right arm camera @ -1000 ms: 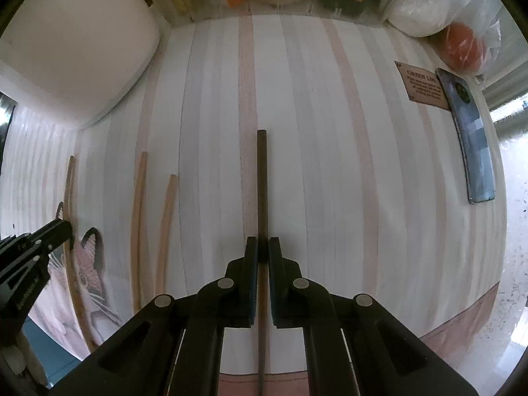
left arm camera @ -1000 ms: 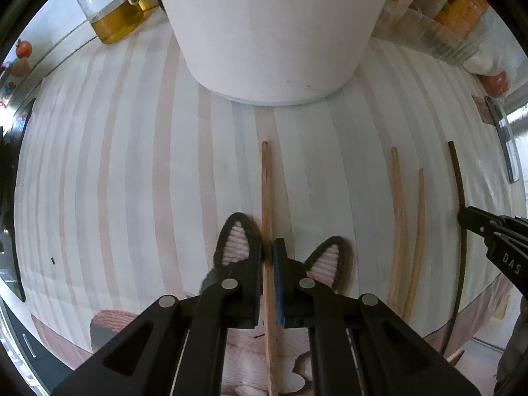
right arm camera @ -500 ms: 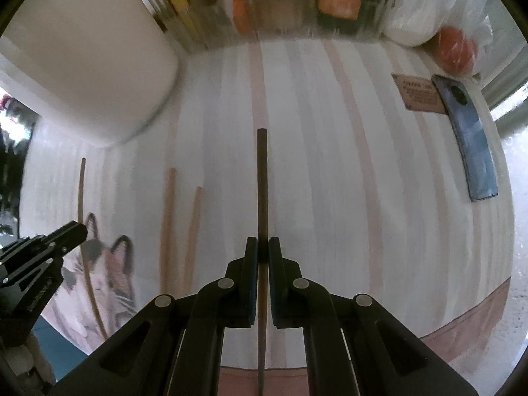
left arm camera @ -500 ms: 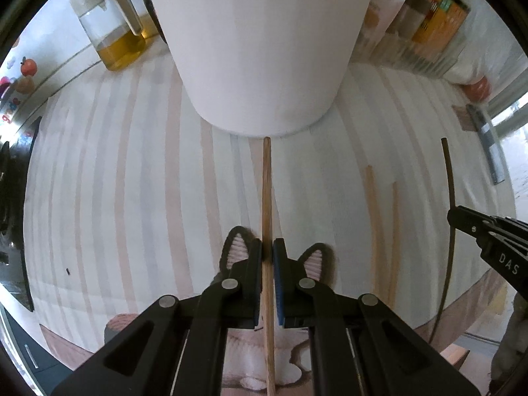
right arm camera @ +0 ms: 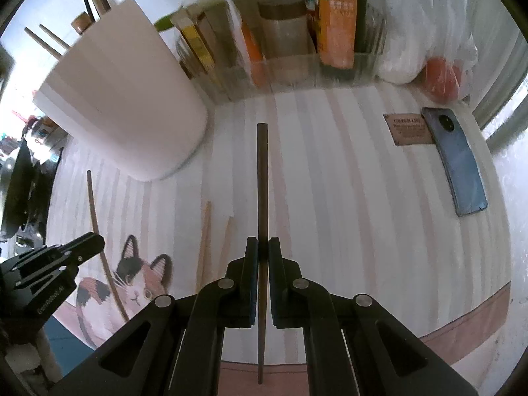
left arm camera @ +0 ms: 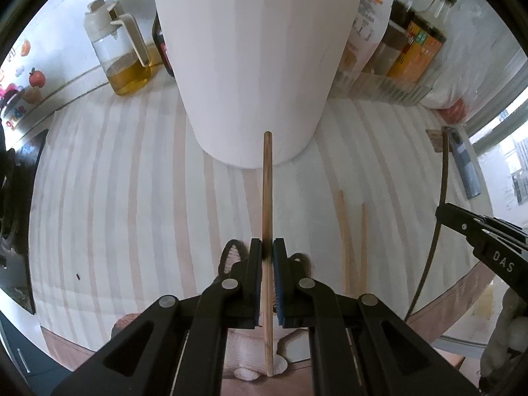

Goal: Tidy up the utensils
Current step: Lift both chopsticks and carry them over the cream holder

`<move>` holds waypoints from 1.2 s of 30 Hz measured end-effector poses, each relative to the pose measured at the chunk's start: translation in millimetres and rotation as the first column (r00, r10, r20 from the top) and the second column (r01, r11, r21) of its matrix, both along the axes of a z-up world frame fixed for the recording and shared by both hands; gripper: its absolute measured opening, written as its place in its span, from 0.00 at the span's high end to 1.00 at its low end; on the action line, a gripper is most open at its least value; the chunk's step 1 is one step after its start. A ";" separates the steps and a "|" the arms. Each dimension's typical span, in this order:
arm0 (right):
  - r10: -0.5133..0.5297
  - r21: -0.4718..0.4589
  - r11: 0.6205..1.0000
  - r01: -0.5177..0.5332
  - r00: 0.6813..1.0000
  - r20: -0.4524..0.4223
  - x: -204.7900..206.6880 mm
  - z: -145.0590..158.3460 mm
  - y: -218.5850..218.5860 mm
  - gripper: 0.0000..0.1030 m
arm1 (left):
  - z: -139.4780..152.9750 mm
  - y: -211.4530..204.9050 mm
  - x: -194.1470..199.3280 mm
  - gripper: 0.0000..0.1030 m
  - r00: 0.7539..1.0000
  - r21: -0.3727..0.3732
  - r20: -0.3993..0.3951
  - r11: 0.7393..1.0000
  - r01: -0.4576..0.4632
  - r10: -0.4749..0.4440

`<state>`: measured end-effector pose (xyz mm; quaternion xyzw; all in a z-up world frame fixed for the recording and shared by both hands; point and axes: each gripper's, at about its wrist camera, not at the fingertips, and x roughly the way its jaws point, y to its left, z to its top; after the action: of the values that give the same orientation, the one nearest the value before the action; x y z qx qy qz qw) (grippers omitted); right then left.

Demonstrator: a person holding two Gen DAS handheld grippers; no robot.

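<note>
Closest in on the left wrist view, the left claw [left arm camera: 267, 254] is clamped shut on a light wooden chopstick [left arm camera: 267, 198], pads squeezing it about midway along. Its long axis runs straight ahead along the fingers, far tip pointing at the base of the big white holder [left arm camera: 254, 66], near end poking back under the claw. It looks lifted off the striped tabletop [left arm camera: 132, 198], though how high I can't tell.

Same deal on the other side: the right claw [right arm camera: 263, 250] is closed tight on a dark chopstick [right arm camera: 262, 181], also gripped roughly mid-length and pointing dead ahead, away from the camera toward the clear tray [right arm camera: 297, 72] of bottles at the back.

Between the two claws, two more light chopsticks [right arm camera: 206, 237] lie flat on the tabletop, side by side and nearly parallel, running the same near-to-far direction. Just left of those is a cat picture [right arm camera: 132, 283] printed on the mat.

Further back, the white holder stands upright with a few sticks already poking out of its top. An oil jug [left arm camera: 122, 62] stands to its left. Off to the right, well apart from the utensils, a blue phone [right arm camera: 458, 165] lies flat beside a small brown card [right arm camera: 407, 130], and a plastic bag [right arm camera: 439, 59] with something red-orange inside lies in the far corner.
</note>
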<state>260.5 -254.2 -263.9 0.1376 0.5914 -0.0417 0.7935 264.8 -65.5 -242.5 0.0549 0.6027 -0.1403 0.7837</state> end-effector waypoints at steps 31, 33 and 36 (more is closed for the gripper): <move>0.020 0.015 1.000 -0.024 0.974 0.224 10.2 83.2 10.0 0.94 | 86.1 16.6 3.5 0.96 0.980 -0.103 0.194 0.994 -0.027 0.047; 0.021 0.017 1.000 -0.025 0.970 0.244 13.3 91.3 10.7 0.94 | 93.8 18.8 5.0 0.96 0.976 -0.109 0.213 0.994 -0.033 0.055; 0.028 0.022 0.999 -0.035 0.962 0.273 18.5 103.9 13.6 0.94 | 105.4 23.0 7.2 0.96 0.969 -0.122 0.235 0.991 -0.045 0.073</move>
<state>279.0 -240.6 -160.0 0.1431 0.4791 -0.0018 0.8660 272.0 -42.5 -137.1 0.0078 0.4963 -0.1441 0.8561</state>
